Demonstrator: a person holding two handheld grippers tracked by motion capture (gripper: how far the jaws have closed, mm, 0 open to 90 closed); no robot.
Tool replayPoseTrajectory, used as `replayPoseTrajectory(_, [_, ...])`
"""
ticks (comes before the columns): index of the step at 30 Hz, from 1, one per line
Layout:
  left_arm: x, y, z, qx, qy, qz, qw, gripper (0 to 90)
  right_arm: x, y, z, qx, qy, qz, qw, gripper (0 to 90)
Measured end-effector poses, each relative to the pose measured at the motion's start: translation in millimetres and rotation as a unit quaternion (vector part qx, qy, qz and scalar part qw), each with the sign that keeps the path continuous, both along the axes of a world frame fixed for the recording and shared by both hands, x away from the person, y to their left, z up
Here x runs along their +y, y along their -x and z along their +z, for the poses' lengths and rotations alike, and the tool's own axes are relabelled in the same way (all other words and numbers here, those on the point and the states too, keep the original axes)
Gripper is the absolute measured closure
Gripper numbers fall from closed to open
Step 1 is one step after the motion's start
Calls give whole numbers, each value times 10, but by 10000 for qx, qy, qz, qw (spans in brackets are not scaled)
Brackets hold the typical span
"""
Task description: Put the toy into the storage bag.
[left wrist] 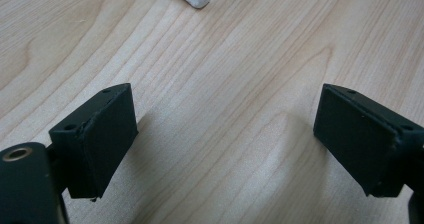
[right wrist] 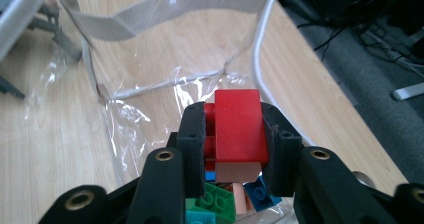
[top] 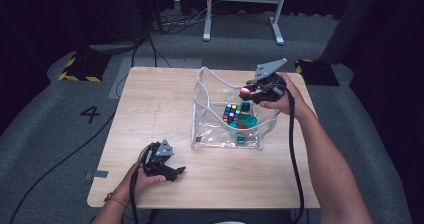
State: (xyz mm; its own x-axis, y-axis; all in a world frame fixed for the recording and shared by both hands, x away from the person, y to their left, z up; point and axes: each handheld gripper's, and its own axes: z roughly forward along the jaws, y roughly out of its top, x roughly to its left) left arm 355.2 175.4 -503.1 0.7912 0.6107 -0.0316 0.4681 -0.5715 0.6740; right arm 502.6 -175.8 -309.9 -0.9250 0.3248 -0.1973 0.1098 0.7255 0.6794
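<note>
Red brick (right wrist: 237, 129) sits clamped between my right gripper's (top: 248, 92) jaws, above the clear bag (top: 205, 129) on the worktop (top: 150, 99). My left gripper (top: 172, 171) rests near the bag's front left corner, jaws wide apart and empty.

Your table (top: 150, 114) is pale wood-grain with a smooth, matt face. The bag (top: 202, 109) on it is clear glossy plastic film, crinkled and catching highlights, edged with dull white woven cloth tape. The red brick (right wrist: 238, 129) in your right hand-held gripper (right wrist: 235, 134) is hard, smooth plastic with a soft sheen, like the green and blue bricks (right wrist: 220, 201) below it. Your left hand-held gripper (left wrist: 225, 139) has matt black pads (left wrist: 107, 144), slightly rough at the edges. The floor (top: 60, 134) looks like grey matt carpet.
</note>
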Motion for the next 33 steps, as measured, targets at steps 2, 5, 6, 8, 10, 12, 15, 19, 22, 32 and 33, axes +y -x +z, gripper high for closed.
replayPoseTrajectory(2, [1, -1, 0, -3, -5, -7, 10000, 103, 57, -37, -28, 91, 228, 109, 9996, 675])
replayPoseTrajectory(5, [0, -1, 0, -3, 11, -3, 10000, 103, 133, -89, -66, 211, 606, 213, 9977, 676])
replayPoseTrajectory(6, [0, -1, 0, -3, 9, -2, 10000, 103, 157, -98, -75, 254, 715, 219, 9969, 675])
replayPoseTrajectory(8, [-1, 0, 0, -1, 14, 3, 10000, 103, 192, -134, -85, 302, 871, 232, 9955, 675])
replayPoseTrajectory(10, [-1, 0, -1, 5, 15, -3, 10000, 103, 217, -160, -103, 365, 975, 252, 9942, 676])
replayPoseTrajectory(12, [0, -1, 0, -3, 10, -4, 10000, 103, 242, -188, -132, 392, 1101, 230, 9929, 675])
replayPoseTrajectory(15, [0, -1, 0, -5, 9, -3, 10000, 104, 254, -232, -175, 396, 1261, 149, 9911, 675])
replayPoseTrajectory(19, [0, -1, 0, -3, 10, -3, 10000, 103, 240, -264, -228, 530, 1479, -38, 9876, 675])
replayPoseTrajectory(22, [-1, 1, -1, 9, 19, 3, 10000, 103, 206, -286, -264, 573, 1658, -126, 9844, 675])
replayPoseTrajectory(32, [-2, 2, -2, 20, 27, 7, 10000, 103, -41, -335, -277, 610, 1874, -269, 9800, 675])
replayPoseTrajectory(33, [0, -1, 1, -7, 6, -6, 10000, 103, -72, -329, -272, 723, 1819, -328, 9801, 675])
